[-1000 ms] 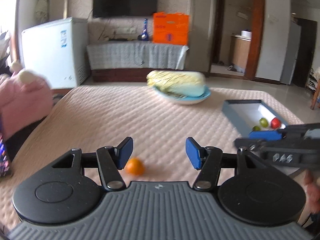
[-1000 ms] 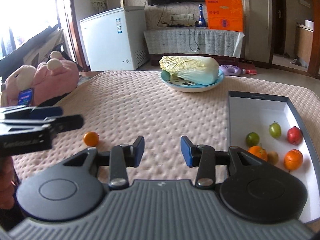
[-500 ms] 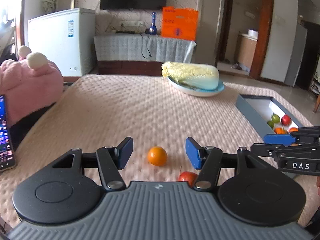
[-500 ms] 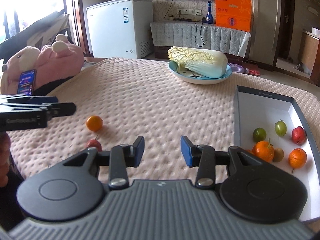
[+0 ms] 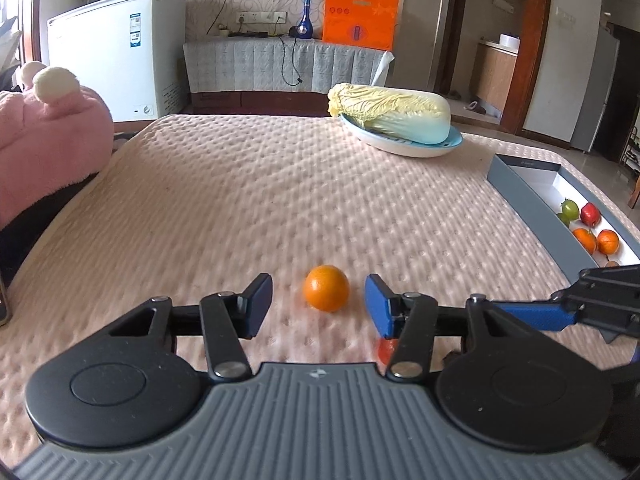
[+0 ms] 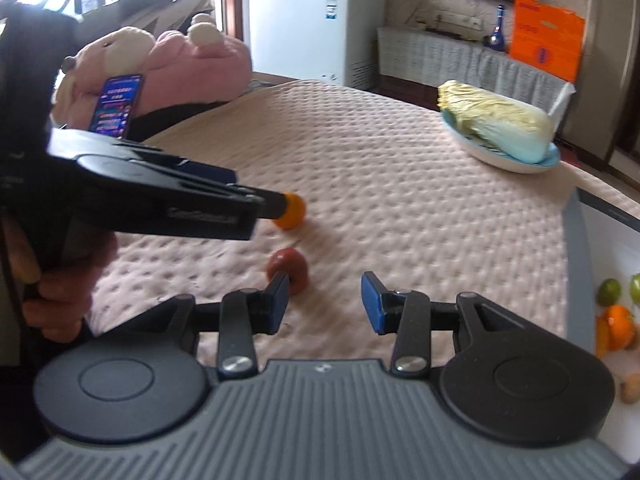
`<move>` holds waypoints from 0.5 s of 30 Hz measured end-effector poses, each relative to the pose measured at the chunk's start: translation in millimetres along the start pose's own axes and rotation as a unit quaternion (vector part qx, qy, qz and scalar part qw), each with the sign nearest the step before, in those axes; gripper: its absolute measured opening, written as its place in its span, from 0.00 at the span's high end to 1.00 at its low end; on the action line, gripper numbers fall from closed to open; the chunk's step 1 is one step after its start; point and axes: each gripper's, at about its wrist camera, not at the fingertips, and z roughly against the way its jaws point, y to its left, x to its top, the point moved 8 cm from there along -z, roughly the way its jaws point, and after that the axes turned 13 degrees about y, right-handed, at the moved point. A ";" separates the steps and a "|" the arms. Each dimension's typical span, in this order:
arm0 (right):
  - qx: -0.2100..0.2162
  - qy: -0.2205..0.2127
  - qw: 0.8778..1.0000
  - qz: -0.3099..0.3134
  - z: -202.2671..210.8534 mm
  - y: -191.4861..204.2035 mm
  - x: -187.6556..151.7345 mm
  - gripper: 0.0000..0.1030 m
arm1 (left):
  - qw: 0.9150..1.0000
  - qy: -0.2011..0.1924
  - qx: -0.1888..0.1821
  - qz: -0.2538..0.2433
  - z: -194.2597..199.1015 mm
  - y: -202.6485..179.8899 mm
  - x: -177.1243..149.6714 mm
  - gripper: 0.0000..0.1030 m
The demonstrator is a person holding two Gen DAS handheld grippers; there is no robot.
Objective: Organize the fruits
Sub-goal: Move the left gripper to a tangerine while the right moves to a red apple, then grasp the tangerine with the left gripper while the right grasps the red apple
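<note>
A small orange lies on the pink quilted cover between the blue pads of my left gripper. Its jaws are closing, with a gap still showing on both sides of the fruit. A small red fruit peeks out behind the right finger. In the right wrist view this red fruit sits just beyond the left fingertip of my right gripper, which is open and holds nothing. The left gripper reaches across to the orange. A grey box at the right holds several fruits.
A napa cabbage rests on a blue plate at the far side of the bed. A pink plush toy and a lit phone are at the left edge. A white freezer stands behind.
The left gripper has come forward and down, so the orange now sits between its fingers, which have narrowed. The right gripper has swung left from the box toward the red fruit.
</note>
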 end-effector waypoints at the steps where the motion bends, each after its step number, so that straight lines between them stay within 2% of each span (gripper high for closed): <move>1: 0.004 0.001 1.000 0.002 -1.4 2.6 0.6 0.59 | 1.000 0.001 -0.001 -0.001 -1.9 -0.5 0.0 0.44; 4: 0.009 0.003 1.000 0.008 -6.3 8.1 3.1 0.59 | 1.000 0.006 -0.009 -0.006 -7.4 -3.4 0.8 0.49; 11: 0.016 0.012 1.000 0.010 -17.9 14.0 6.2 0.59 | 1.000 0.012 -0.024 -0.005 -18.5 -5.2 1.8 0.50; 15: 0.018 0.014 1.000 0.015 -24.2 19.8 8.1 0.59 | 0.999 0.019 -0.026 -0.008 -25.2 -7.3 0.8 0.57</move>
